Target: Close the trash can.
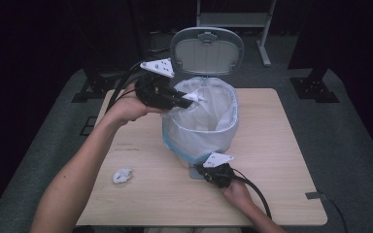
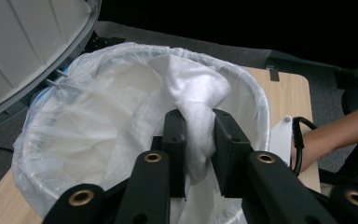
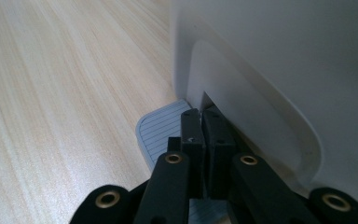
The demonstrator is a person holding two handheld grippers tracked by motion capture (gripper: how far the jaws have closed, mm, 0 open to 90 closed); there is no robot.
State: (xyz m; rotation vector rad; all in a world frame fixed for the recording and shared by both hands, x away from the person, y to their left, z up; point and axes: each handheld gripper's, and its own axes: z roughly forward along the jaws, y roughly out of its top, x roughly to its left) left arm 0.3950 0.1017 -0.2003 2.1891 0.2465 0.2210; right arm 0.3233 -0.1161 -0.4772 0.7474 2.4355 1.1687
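You had the left gripper (image 1: pixel 187 98) up at the centre-left of the high view, poised over the near-left rim of the pedal bin (image 1: pixel 201 124), its jaws clamped on a white tissue wad (image 2: pixel 193 112). In the left gripper view that wad stood pinched between the two black jaws at the middle of the frame, with the open mouth of the bin liner (image 2: pixel 98 107) spread directly beyond and below it, so the drop lay straight down and a touch forward from the grip. Your right gripper (image 3: pixel 200 122) sat low at the bottom centre of the high view, jaws pressed together with nothing between them, their tips resting on the grey foot pedal (image 3: pixel 161 133) at the base of the bin; the lid (image 1: pixel 207 50) stood raised at the top centre. A second crumpled tissue (image 1: pixel 122 175) lay on the table (image 1: pixel 272 145) at the lower left, clearly nearer your left hand than your right. The release looked ready, as the wad already hung inside the rim's outline.
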